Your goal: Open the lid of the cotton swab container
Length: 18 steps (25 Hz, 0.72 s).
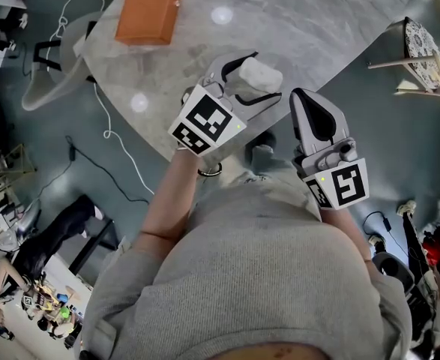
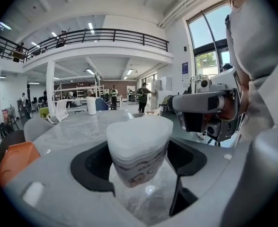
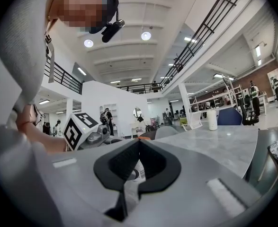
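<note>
my left claw grips the cotton swab container. one jaw is on each side of its lower half, and it hangs in the air above the table. the lid is on top of the container and is not open yet. it is a cloudy white cap with a rounded edge.

i think the container is light, just a small plastic tub. its thin sides may bend if i squeeze too hard, and it looks smooth, so it could slip or twist.

to the right of the container, near it but not touching, is my right claw. its jaws are pressed together with nothing in them. i think it must open first, then pinch the lid at its edge, above my left jaws.
</note>
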Motion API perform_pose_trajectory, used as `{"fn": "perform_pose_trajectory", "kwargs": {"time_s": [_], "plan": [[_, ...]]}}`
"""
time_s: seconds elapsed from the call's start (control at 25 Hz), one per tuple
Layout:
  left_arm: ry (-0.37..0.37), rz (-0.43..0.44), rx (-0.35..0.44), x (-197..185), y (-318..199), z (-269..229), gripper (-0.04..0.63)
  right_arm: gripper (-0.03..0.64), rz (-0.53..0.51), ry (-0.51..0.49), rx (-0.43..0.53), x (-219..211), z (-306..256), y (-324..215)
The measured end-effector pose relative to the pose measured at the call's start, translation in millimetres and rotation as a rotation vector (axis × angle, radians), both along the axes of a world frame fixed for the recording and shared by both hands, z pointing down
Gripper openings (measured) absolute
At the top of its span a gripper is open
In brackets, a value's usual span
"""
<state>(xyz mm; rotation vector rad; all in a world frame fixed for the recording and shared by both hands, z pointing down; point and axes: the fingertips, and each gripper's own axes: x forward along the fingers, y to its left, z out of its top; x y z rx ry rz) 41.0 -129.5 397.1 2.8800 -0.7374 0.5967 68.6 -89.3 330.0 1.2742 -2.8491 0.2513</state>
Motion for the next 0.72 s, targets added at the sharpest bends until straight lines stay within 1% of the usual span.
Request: {"fn": "perform_pose_trajectory", "kwargs": {"time_s": [0.28, 0.6, 0.72], "plan": [[-0.01, 0.007, 0.008, 0.0, 4.9, -10.3, 0.356, 0.0, -0.015, -0.003, 0.009, -2.5, -3.3, 0.5], [-0.003, 0.017, 0.009, 4.9, 5.5, -17.8, 0.356, 0.0, -0.037, -0.007, 0.028, -4.0, -14.5, -5.3], [-0.003, 0.02, 0.01, 6.4, 5.3, -19.6, 0.356, 0.0, -0.056, 0.013, 0.043, -4.7, -18.4, -6.3]]}}
